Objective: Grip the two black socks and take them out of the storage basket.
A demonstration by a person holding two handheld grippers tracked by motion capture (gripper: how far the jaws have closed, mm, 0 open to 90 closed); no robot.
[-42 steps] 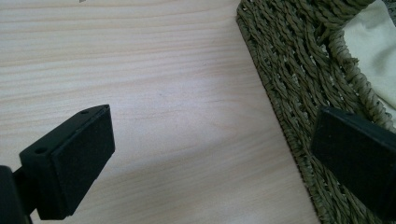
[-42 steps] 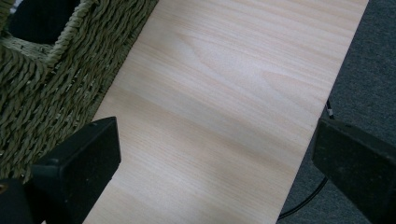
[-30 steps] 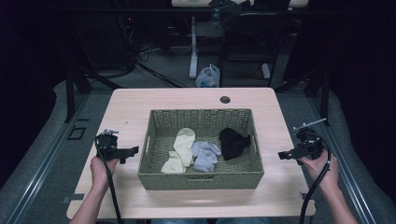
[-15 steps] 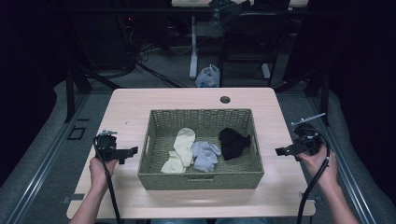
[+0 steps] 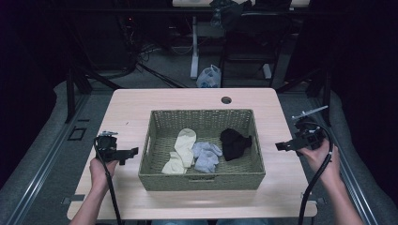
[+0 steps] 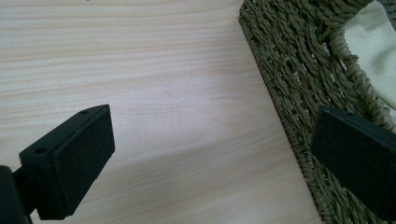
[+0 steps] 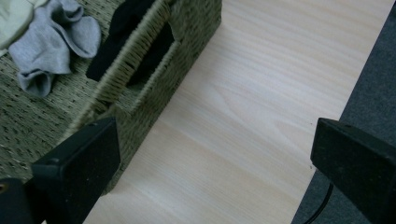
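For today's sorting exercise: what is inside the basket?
The basket holds a cream sock, a grey sock and a black sock, lying loose on its woven floor. Anything beneath them is covered.

Jaws spread wide over bare tabletop (image 7: 243, 107), wicker basket (image 7: 154, 70) at ten o'clock, grey sock (image 7: 51, 44) and black sock (image 7: 123, 28) inside.

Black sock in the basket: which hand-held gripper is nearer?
Right. The right hand-held gripper is just outside the basket's right wall, beside the black sock. The left hand-held gripper is beyond the opposite wall, across the basket.
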